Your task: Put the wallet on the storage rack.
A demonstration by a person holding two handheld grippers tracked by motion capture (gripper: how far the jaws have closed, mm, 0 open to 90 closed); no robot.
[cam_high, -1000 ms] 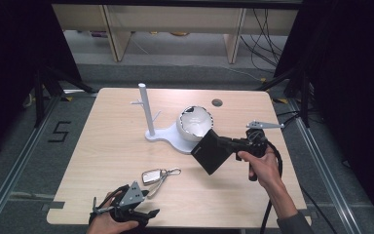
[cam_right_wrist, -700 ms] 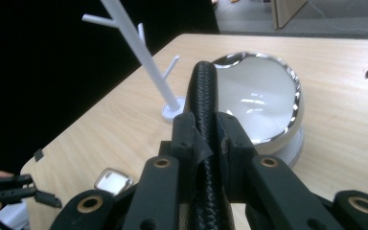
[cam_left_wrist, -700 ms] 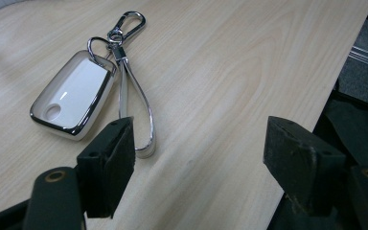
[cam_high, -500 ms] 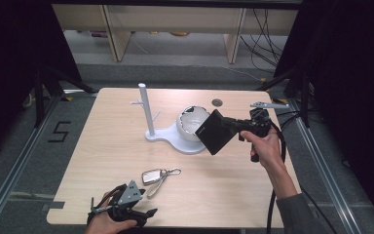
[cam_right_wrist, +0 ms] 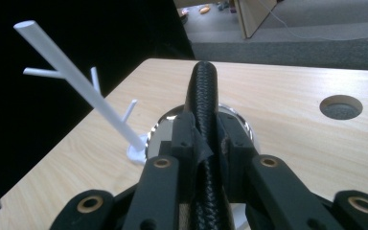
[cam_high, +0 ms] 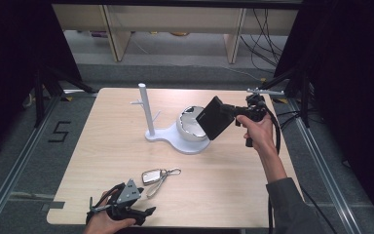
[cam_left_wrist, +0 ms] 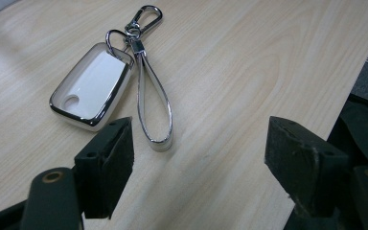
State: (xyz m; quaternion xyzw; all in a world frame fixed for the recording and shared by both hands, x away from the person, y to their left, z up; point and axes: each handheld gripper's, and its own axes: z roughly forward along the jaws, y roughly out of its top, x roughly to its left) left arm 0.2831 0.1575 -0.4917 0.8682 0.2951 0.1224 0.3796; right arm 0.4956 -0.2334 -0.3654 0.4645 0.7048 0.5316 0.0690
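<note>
- Two jaws of the left gripper (cam_left_wrist: 199, 167) stand apart, having just been opening, with nothing between them; the key fob (cam_left_wrist: 92, 84) lies on the table (cam_high: 224, 195) just ahead, unmoved.
- Right gripper (cam_high: 231, 111), clamped on the black wallet (cam_high: 215, 117), has risen from the table's middle and now hangs over the bowl (cam_high: 191, 127) beside the white stand (cam_high: 146, 109).

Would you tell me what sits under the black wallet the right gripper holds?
The black wallet hangs over a shiny bowl on the white stand's base. The bowl's inside is mostly covered.
</note>
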